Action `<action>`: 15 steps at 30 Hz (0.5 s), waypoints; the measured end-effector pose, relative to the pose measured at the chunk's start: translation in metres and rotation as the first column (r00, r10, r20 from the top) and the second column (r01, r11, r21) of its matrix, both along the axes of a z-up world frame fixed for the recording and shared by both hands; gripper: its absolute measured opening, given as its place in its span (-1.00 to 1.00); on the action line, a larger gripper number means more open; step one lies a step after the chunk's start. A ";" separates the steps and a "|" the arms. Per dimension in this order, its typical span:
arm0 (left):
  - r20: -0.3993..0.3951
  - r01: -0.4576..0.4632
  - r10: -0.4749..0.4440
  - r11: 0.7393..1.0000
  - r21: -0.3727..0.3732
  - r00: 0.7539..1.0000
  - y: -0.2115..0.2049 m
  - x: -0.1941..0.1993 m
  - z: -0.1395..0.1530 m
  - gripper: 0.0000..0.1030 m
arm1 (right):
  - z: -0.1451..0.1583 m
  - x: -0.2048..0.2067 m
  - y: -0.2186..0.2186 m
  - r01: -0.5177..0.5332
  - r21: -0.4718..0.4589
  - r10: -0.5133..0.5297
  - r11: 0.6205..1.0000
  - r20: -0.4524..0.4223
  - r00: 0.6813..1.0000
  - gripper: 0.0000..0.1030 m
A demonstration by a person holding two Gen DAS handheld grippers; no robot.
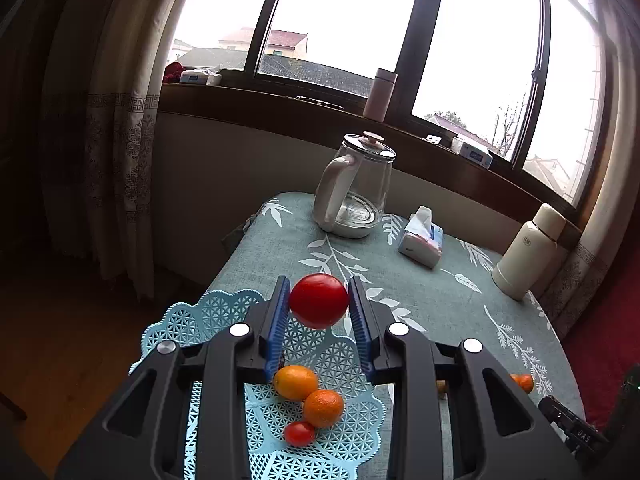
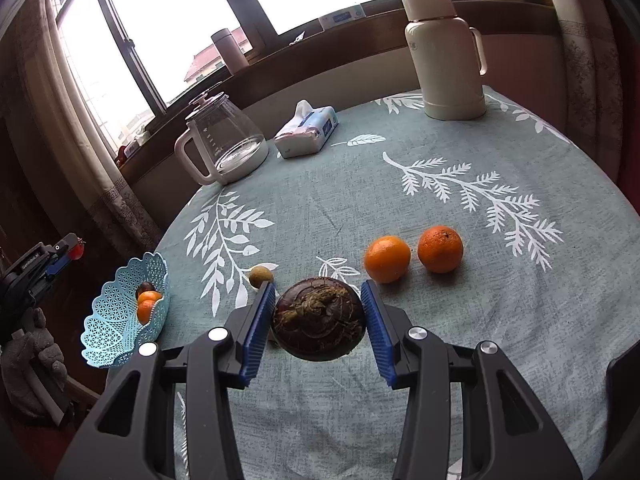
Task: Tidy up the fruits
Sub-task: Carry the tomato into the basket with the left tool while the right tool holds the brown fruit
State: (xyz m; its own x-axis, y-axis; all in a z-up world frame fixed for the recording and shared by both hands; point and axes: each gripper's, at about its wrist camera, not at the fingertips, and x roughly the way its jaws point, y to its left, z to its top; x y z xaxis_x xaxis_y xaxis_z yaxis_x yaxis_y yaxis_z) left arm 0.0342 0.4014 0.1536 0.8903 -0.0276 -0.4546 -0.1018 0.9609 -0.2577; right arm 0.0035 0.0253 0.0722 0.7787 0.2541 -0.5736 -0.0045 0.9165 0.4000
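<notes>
Left wrist view, left gripper [image 1: 319,306] clamping red tomato [image 1: 319,300], above basket [image 1: 208,314]

Very little can be read. In the left wrist view, at the lower right edge of the frame, a dark device [image 1: 576,426] carries pale characters that look like "DA5" — the last one may be an S. In the right wrist view, at the far left, the other gripper's black body [image 2: 30,266] bears small white lettering along its side, too small to make out. The cream flask [image 1: 528,250] at the right of the left wrist view has a small square mark on its shoulder — illegible. The tissue pack [image 2: 306,132] shows blue printing, but no letters can be told.
</notes>
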 end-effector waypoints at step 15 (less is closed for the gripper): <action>-0.012 -0.017 0.017 1.000 -0.018 1.000 0.005 0.002 -0.003 -0.41 | 0.005 -0.003 0.013 -0.046 -0.016 0.046 0.999 0.008 0.999 -0.12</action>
